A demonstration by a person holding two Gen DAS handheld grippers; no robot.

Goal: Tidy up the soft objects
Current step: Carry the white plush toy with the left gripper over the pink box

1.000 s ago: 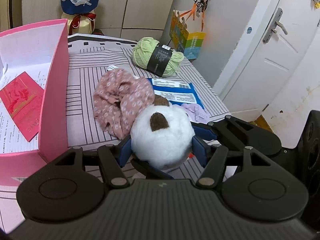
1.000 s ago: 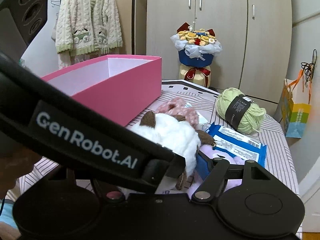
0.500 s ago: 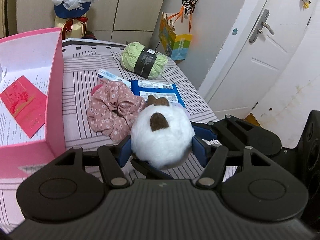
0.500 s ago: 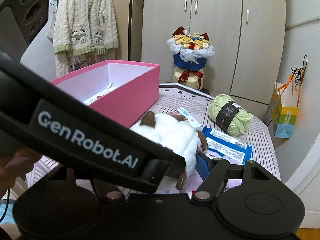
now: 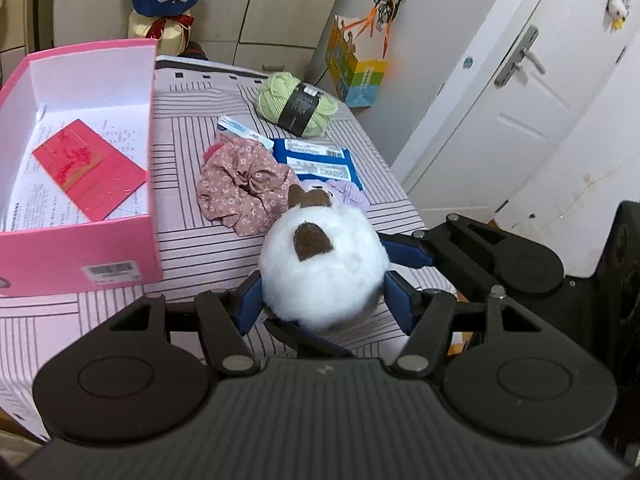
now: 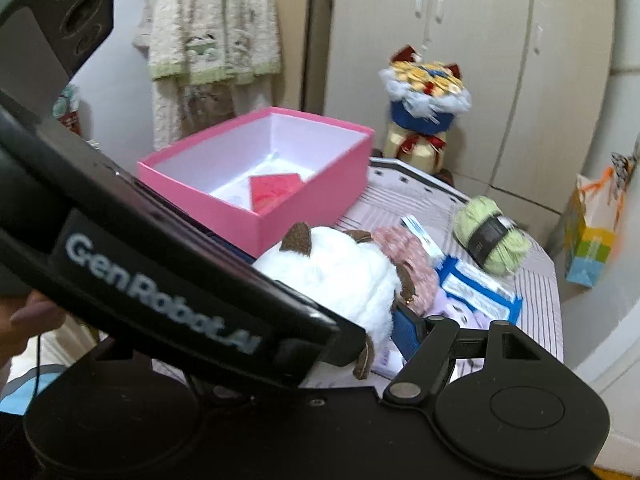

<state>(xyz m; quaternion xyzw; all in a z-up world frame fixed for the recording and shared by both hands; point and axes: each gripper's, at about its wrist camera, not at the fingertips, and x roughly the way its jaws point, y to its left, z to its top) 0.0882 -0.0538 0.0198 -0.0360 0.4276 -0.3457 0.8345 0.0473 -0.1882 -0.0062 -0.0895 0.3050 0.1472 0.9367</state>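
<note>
The left tongs [image 5: 322, 294] are closed on a round white plush toy [image 5: 320, 268]: one blue pad [image 5: 248, 304] presses its left flank and the other its right, with the toy's brown ear facing up toward the lens. The toy hangs just clear of the striped surface [image 5: 192, 248], in the lower middle of the left wrist frame.

The right tongs [image 6: 384, 332] sit close beside the same toy; in the right wrist view only one blue finger [image 6: 404, 330] shows, next to the plush [image 6: 340, 276], while the left tool's black body hides the other. I cannot tell whether they are open or shut.

What the coming move turns on is the pink box [image 5: 76, 248], which lies to the left of the held toy in the left wrist frame, its near wall just beside the tongs and its open top stretching toward the upper left. A red envelope [image 5: 88, 172] lies on papers inside, leaving bare floor around it. Judging from this, the toy needs to travel left and over that wall, so the left tongs are the better placed.

Farther out on the surface, above centre of the frame, lie a floral pink scrunchie [image 5: 244, 188], a blue packet [image 5: 320, 160] and a green yarn ball [image 5: 296, 104].
</note>
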